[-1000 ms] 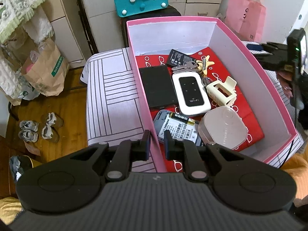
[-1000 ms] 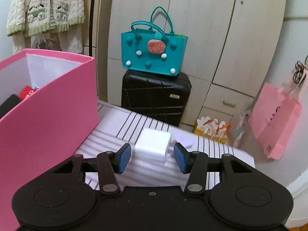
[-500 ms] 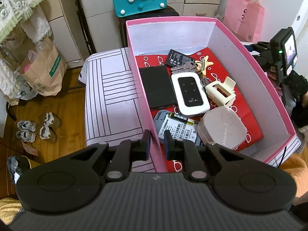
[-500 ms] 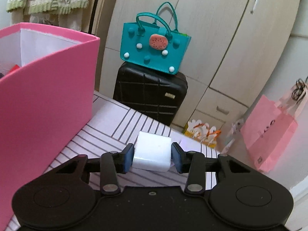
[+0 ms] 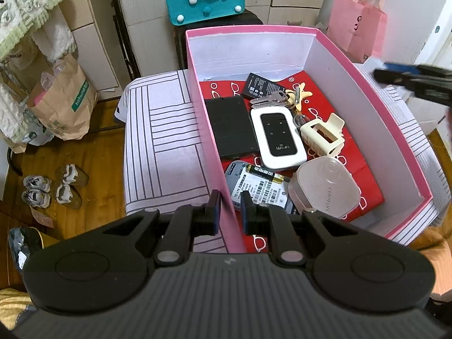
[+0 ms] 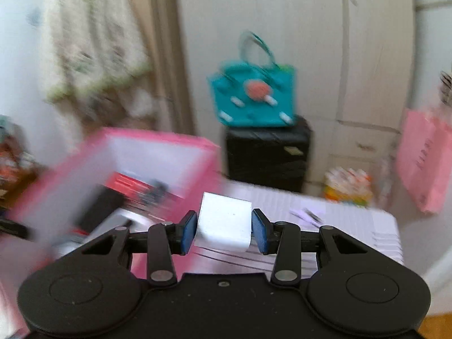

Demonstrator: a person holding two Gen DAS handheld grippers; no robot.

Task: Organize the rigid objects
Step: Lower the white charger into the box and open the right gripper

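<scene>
Striped cloth covers the table [image 5: 166, 152], with wood floor and shoes at the left of the left wrist view and pale cupboards behind. Low in that frame, the left gripper [image 5: 229, 212] is clamped on the near left wall of the pink box [image 5: 375, 104], one pad on each face, steadying it.

Inside the box, left to right on a red patterned liner: a black slab [image 5: 230, 127], a labelled battery pack [image 5: 260, 189] below it, a small black battery [image 5: 261, 86] at the back, keys [image 5: 271, 99], a white Wi-Fi router [image 5: 278, 138], a cream hair claw [image 5: 323, 135], and a rounded translucent case [image 5: 325, 189].

At the right edge the right gripper [image 5: 387, 69] shows blurred. Its own view has the right gripper [image 6: 224, 227] grasping the white cube charger [image 6: 224, 221] between blue pads, in the air, with the box at lower left.

Risks, as I judge them: the smooth cube could slip in a fast swing; it might clip the right wall; dropped from height, it may strike the router or the case.
</scene>
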